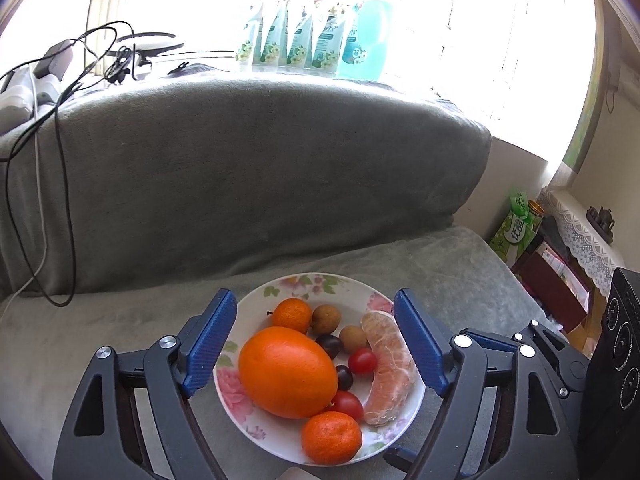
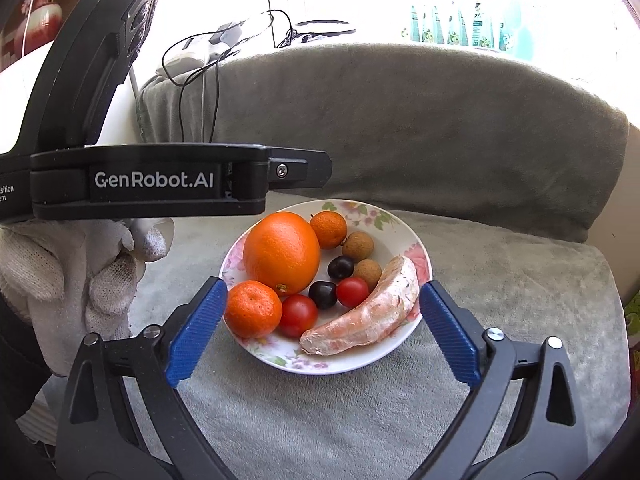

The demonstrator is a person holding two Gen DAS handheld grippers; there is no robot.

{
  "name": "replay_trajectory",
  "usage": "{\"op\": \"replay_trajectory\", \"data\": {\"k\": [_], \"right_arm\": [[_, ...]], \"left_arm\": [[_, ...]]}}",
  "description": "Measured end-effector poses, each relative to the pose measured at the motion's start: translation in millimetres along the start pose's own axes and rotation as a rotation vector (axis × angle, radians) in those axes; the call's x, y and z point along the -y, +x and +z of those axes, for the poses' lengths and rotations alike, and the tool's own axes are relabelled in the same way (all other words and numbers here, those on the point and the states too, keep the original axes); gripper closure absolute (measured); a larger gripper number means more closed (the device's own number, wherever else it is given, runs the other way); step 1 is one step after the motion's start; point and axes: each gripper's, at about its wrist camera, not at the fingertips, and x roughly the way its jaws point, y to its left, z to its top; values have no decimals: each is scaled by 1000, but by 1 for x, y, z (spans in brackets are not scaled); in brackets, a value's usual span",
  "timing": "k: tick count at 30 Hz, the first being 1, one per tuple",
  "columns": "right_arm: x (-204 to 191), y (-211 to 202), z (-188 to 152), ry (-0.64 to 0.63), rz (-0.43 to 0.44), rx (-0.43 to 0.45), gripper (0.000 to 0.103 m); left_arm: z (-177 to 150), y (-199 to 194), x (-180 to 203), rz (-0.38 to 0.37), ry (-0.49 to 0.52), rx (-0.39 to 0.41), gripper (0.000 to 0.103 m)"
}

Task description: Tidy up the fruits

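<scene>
A grey blanket-covered sofa fills both views, with the floral plate set on its seat cushion. All fruit is gathered on the plate. A big orange is seen at the plate's left part in the right wrist view, touching a mandarin at the near left rim; a second mandarin is lodged at the far rim. A peeled pomelo segment is laid along the right side. Two cherry tomatoes, two dark grapes and two longans are packed in the middle. The left gripper is held spread wide over the plate, nothing gripped. The right gripper is likewise spread wide at the plate's near rim, nothing between the pads being pressed. A white-gloved hand is seen at left, under the other gripper's black body. Black cables are draped over the sofa back.
</scene>
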Motion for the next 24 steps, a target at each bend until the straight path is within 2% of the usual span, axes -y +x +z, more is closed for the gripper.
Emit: {"op": "replay_trajectory", "data": {"k": [12, 24], "right_arm": [[2, -9, 1, 18, -28, 4, 1], [-1, -32, 4, 35, -83, 51, 1]], "left_arm": [[-3, -9, -1, 14, -15, 5, 22], [-15, -43, -6, 28, -50, 57, 22]]}}
